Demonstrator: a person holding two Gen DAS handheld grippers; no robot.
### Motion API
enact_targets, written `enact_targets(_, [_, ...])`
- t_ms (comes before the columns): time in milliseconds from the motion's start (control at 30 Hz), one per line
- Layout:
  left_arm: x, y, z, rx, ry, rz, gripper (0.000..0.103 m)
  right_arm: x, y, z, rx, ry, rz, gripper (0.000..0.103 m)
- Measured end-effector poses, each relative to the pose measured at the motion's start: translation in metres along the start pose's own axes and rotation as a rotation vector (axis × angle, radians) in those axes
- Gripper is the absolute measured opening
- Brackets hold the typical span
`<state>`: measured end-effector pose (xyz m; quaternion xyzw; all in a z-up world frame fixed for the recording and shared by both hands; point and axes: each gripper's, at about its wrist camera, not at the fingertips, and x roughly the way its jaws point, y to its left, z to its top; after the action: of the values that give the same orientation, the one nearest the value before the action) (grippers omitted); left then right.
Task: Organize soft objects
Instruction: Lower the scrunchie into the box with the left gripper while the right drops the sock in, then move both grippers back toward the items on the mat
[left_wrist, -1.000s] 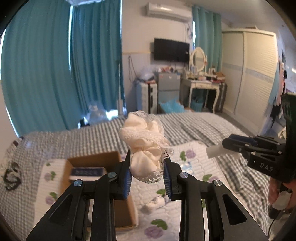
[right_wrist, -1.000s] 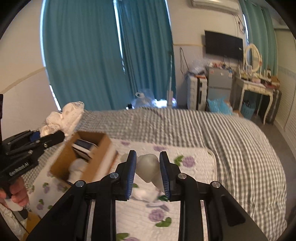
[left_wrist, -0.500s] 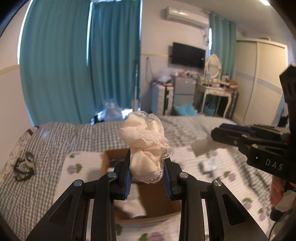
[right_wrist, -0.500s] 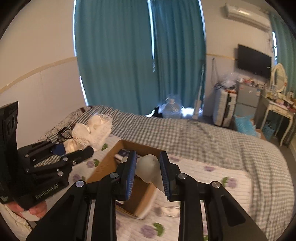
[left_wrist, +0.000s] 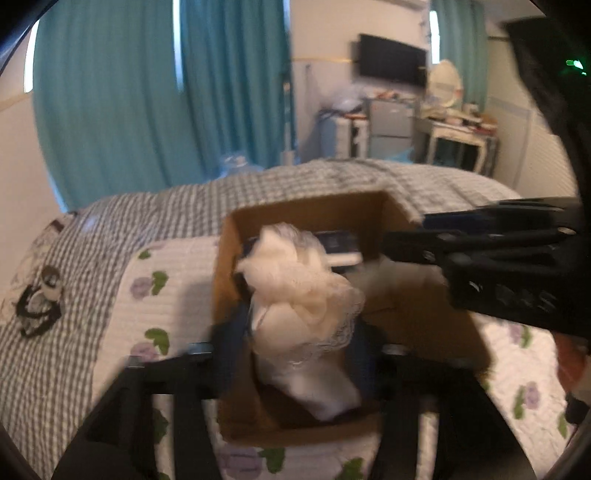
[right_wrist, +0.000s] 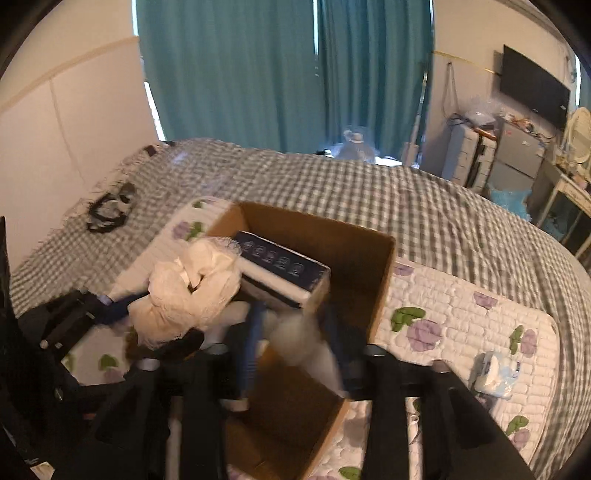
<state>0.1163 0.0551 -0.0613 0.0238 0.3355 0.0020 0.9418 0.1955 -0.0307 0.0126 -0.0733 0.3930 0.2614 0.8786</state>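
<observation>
An open cardboard box (left_wrist: 306, 206) (right_wrist: 384, 266) sits on the floral quilt on the bed. My left gripper (left_wrist: 299, 332) hangs over the box's near end, its jaws opening. The cream lace cloth (left_wrist: 303, 295) (right_wrist: 192, 291) stands loose between its blurred fingers, with gaps on both sides. My right gripper (right_wrist: 295, 328) is over the box too, jaws opening. A pale grey soft object (right_wrist: 299, 339), blurred, sits between them without touching the pads. The right gripper (left_wrist: 406, 236) reaches in from the right in the left wrist view. The left gripper (right_wrist: 147, 325) shows at the left in the right wrist view.
A dark blue flat box (right_wrist: 280, 258) (left_wrist: 336, 240) leans inside the carton. A black tangled item (left_wrist: 37, 310) (right_wrist: 109, 208) lies on the checked bedcover at left. A small white and blue bundle (right_wrist: 495, 373) rests on the quilt (right_wrist: 461, 306) at right.
Both grippers have come down and in over the cardboard box. Their jaws, shut on the lace cloth and the pale object before, now stand apart from them.
</observation>
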Motion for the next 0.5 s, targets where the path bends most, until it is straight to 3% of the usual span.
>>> enact_targets(167, [0.007,0.014,-0.002,-0.057,0.012,-0.053,0.069,0.004,-0.007,-0.005,0.012,-0.037,0.015,0.076])
enact_targets(333, [-0.007,0.02,0.002,-0.089,-0.001,-0.047,0.069,-0.005,-0.013,-0.001,0.045,-0.078,-0.018,0.079])
enact_targets(500, [-0.047,0.011,0.02,-0.071,-0.083,-0.051,0.069,-0.035,-0.028,-0.003,0.062,-0.107,-0.071,0.081])
